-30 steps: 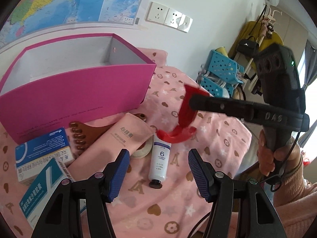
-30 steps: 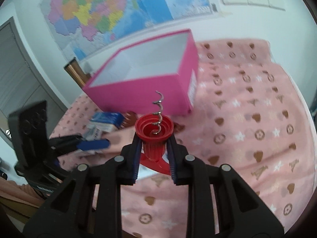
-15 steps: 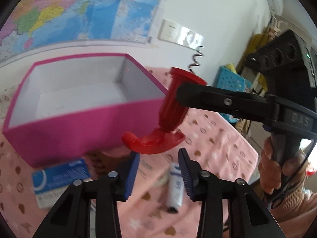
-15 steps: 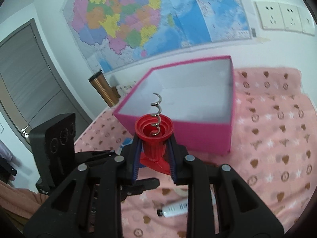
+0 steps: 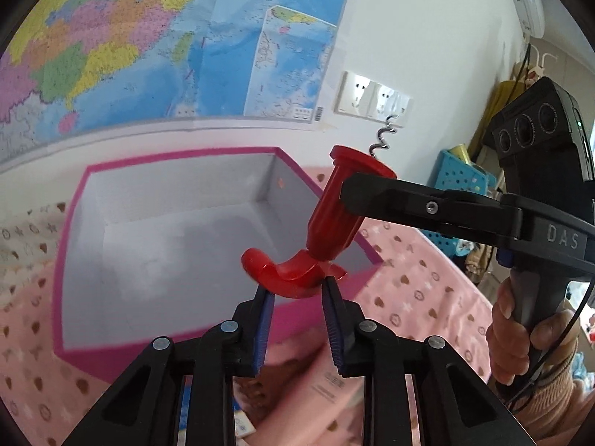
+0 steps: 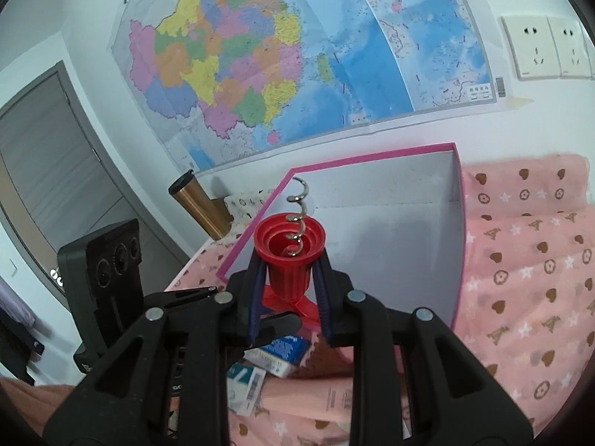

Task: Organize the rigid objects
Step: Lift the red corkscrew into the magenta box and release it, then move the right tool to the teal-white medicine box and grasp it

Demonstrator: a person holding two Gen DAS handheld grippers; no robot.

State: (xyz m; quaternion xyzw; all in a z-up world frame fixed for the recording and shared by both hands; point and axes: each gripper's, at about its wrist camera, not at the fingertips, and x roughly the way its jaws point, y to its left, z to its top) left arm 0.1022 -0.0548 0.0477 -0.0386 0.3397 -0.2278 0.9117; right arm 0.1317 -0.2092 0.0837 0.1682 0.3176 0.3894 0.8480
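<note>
A red corkscrew (image 5: 327,223) with a metal spiral (image 6: 296,219) is held in the air in front of the pink box (image 5: 111,356). My right gripper (image 6: 288,275) is shut on its red barrel; it also shows in the left wrist view (image 5: 357,195). My left gripper (image 5: 297,293) has its blue pads (image 5: 264,316) on both sides of the corkscrew's curved red handle, at or just short of touching. The box (image 6: 459,260) is open, grey inside, with nothing in it that I can see.
Blue-and-white cartons (image 6: 279,351), a pink flat pack (image 5: 316,397) and a brown comb lie on the pink patterned cloth (image 6: 539,260) in front of the box. A gold tumbler (image 6: 200,208) stands left of the box. A blue basket (image 5: 461,174) is at right.
Both grippers rose from the cloth toward the box. My left jaws narrowed from wide open and came up around the corkscrew's handle. The right gripper kept hold of the barrel.
</note>
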